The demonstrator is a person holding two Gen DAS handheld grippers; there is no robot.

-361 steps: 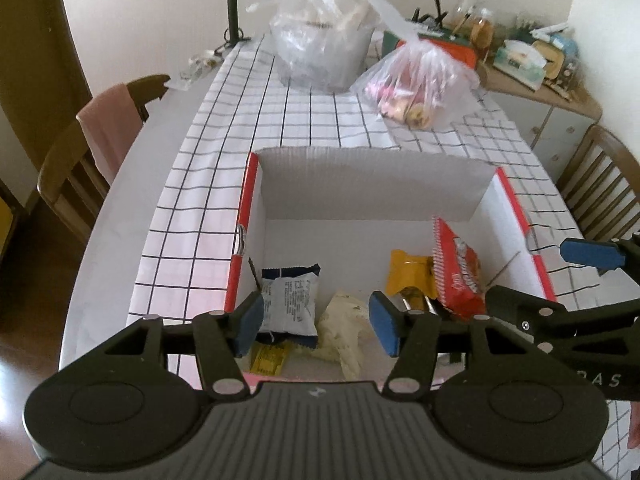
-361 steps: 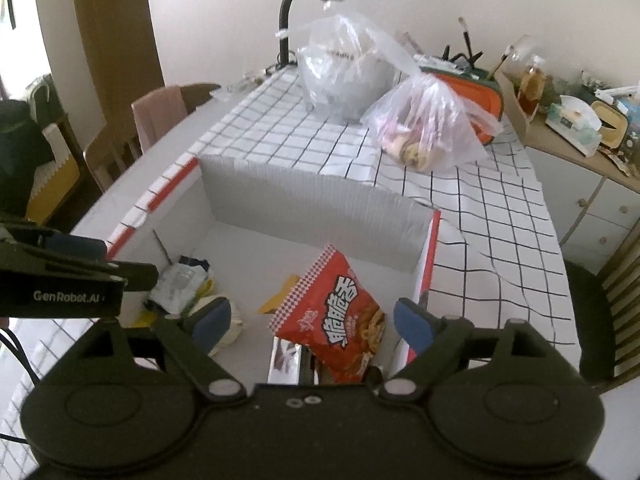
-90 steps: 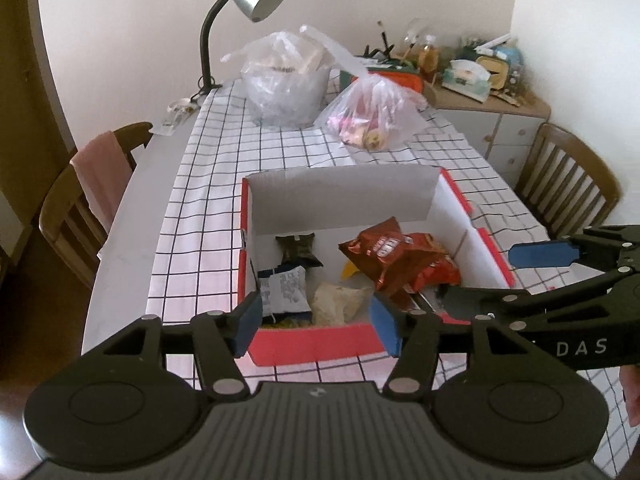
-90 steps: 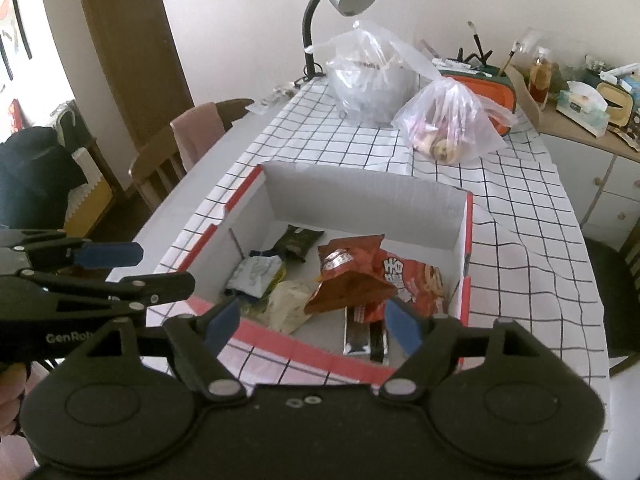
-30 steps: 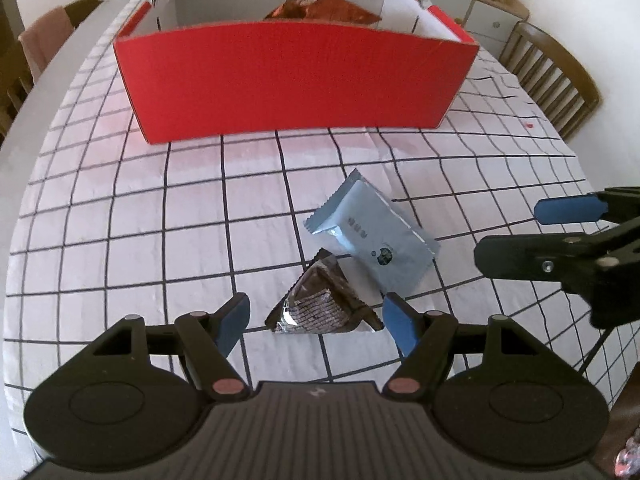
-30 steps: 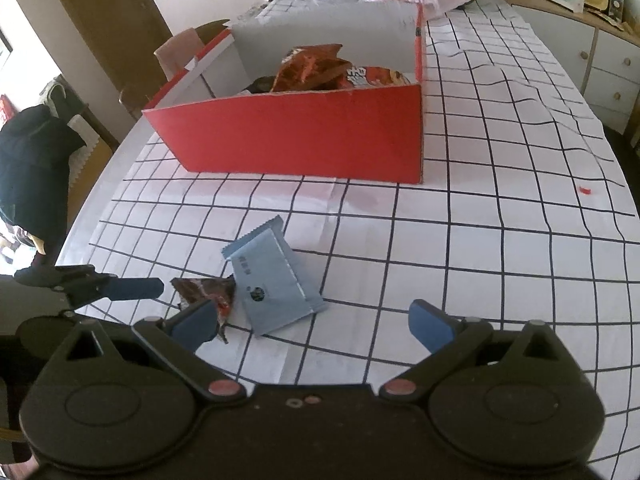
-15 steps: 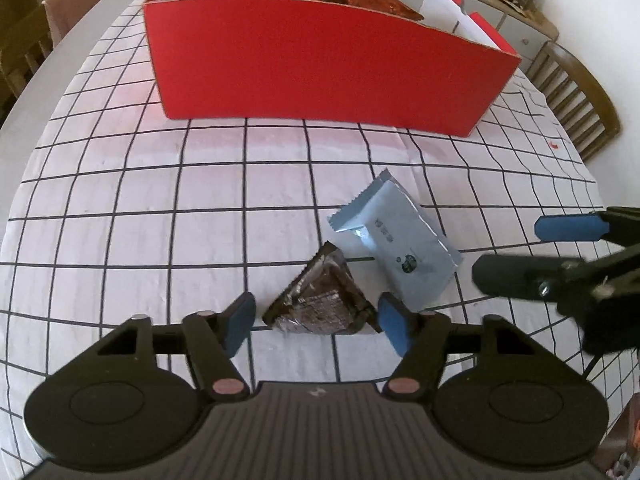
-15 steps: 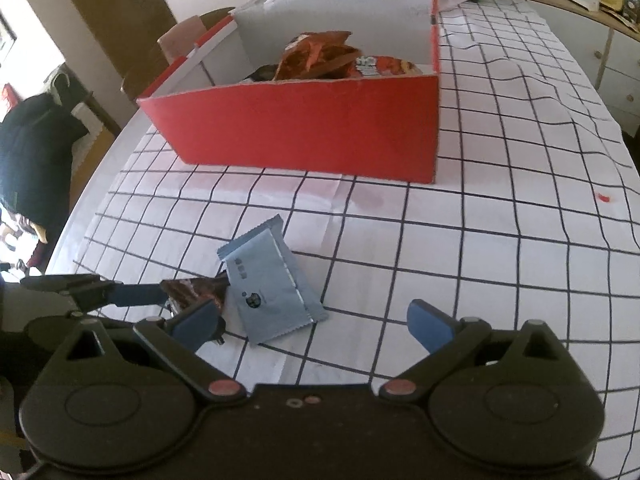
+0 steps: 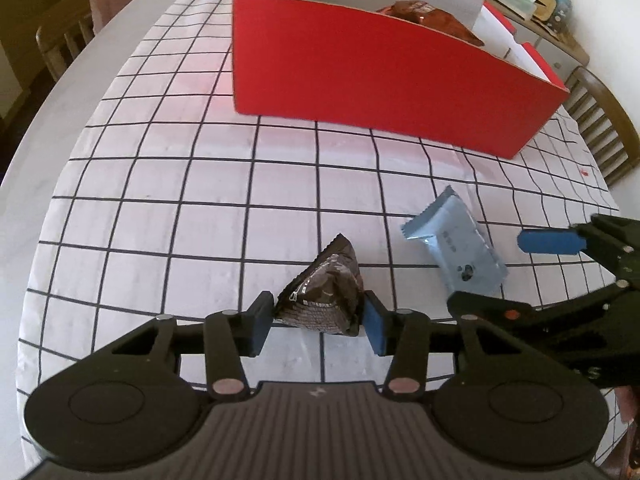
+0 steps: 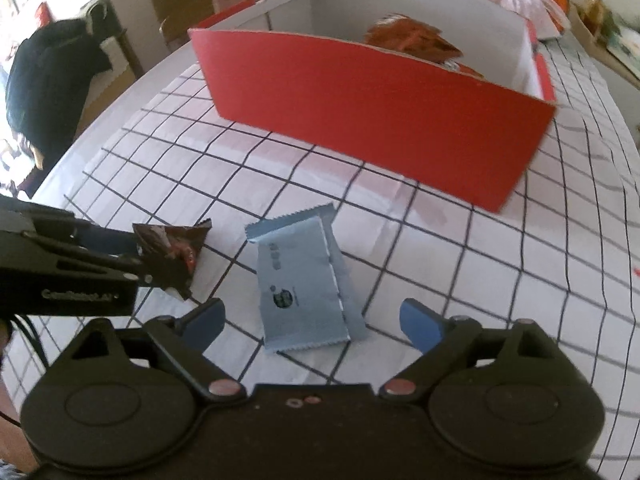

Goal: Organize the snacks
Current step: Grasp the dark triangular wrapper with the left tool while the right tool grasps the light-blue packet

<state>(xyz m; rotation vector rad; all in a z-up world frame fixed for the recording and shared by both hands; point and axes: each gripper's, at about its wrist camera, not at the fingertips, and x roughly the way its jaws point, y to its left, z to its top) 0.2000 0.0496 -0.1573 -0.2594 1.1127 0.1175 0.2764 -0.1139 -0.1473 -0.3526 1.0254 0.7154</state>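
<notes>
A dark brown triangular snack packet (image 9: 320, 292) lies on the checked tablecloth. My left gripper (image 9: 318, 326) is closing on it, with a pad touching each side of its near end. In the right wrist view the left gripper (image 10: 132, 252) comes in from the left with that dark packet (image 10: 172, 256) pinched. A light blue packet (image 10: 304, 288) lies flat between the fingers of my right gripper (image 10: 314, 320), whose jaws are closing but stand clear of it. The blue packet (image 9: 456, 252) and right gripper (image 9: 516, 272) also show at the right of the left wrist view.
A red cardboard box (image 9: 380, 72) with white inner walls stands beyond the packets, with orange-brown chip bags (image 9: 432, 16) inside. Wooden chairs stand at the table's left (image 9: 68, 40) and right (image 9: 604, 120). A black bag (image 10: 52, 80) sits past the table's left edge.
Both grippers have come lower and closer to the packets. The left jaws have narrowed onto the dark packet. The right jaws have narrowed a little around the blue packet.
</notes>
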